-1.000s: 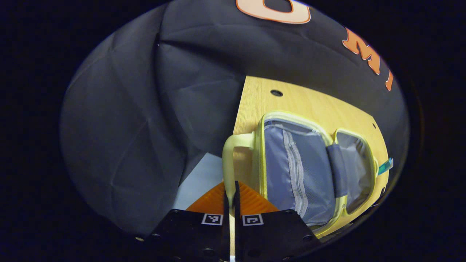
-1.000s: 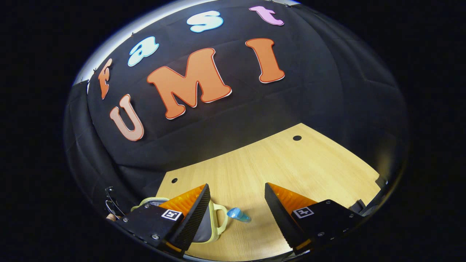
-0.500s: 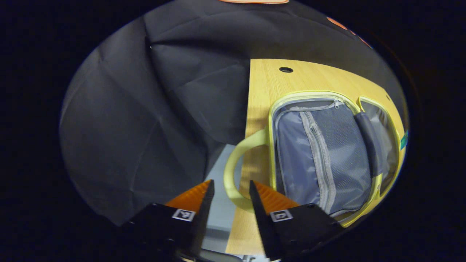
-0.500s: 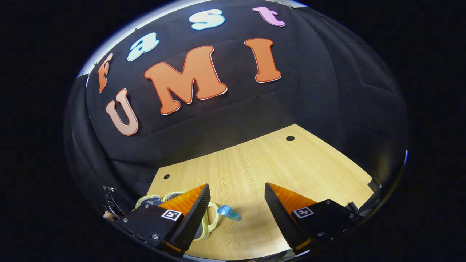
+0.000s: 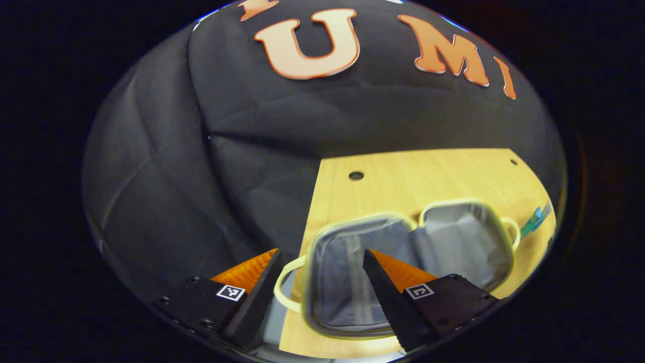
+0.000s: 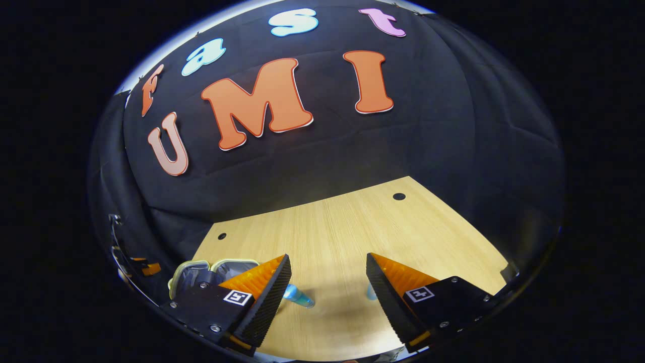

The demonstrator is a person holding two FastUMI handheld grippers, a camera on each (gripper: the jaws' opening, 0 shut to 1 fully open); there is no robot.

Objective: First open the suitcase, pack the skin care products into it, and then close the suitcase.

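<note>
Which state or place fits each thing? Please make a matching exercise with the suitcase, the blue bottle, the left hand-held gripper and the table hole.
Things:
1. suitcase
2. blue bottle
3. left hand-held gripper
4. table hole

States or places:
A. lying on the table, outside the case
B. open, above the case handle
C. near the far table edge
D. lying open, grey lining showing

Pairs: 1-D, 2-A, 3-B, 4-C
</note>
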